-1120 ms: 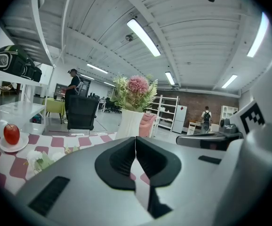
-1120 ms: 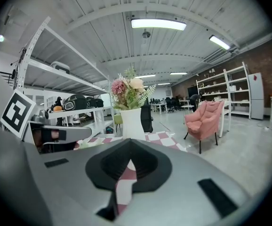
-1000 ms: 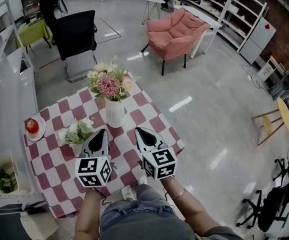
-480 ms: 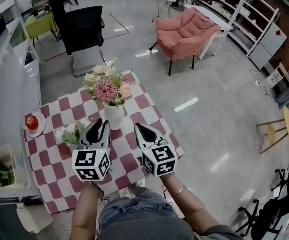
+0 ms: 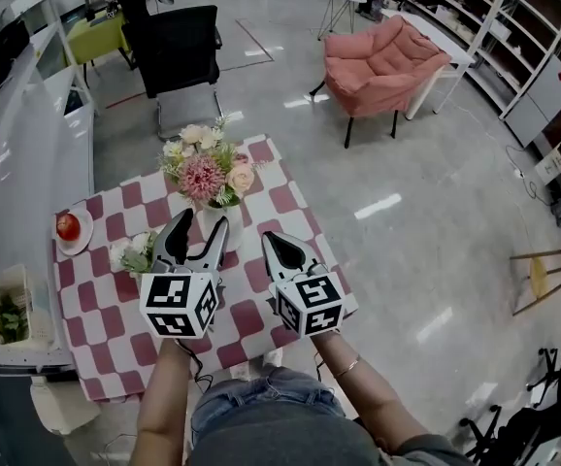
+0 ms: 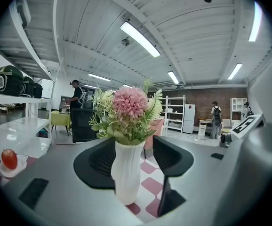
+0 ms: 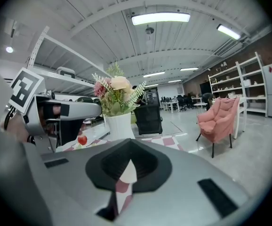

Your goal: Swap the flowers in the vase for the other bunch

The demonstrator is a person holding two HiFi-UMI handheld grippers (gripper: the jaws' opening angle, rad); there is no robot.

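Note:
A white vase (image 5: 206, 216) holds a pink and cream bunch (image 5: 206, 173) on the checkered table (image 5: 282, 198). A second bunch of white flowers (image 5: 136, 252) stands to its left. My left gripper (image 5: 199, 229) is open just before the vase; its jaws have just been opening. In the left gripper view the vase (image 6: 126, 171) shows in the gap of the left gripper (image 6: 133, 146), and the pads do not press on it. My right gripper (image 5: 280, 245) is shut and empty, to the right of the vase. From the right gripper (image 7: 125, 166) the vase (image 7: 119, 126) is ahead to the left.
A red apple (image 5: 68, 225) lies on a small plate at the table's left edge. A white bin with greenery (image 5: 9, 315) sits by the left counter. A black chair (image 5: 176, 51) stands behind the table, a pink armchair (image 5: 382, 61) farther right.
The left jaws went from shut to open. Both grippers moved forward toward the vase, and the left one rose a little.

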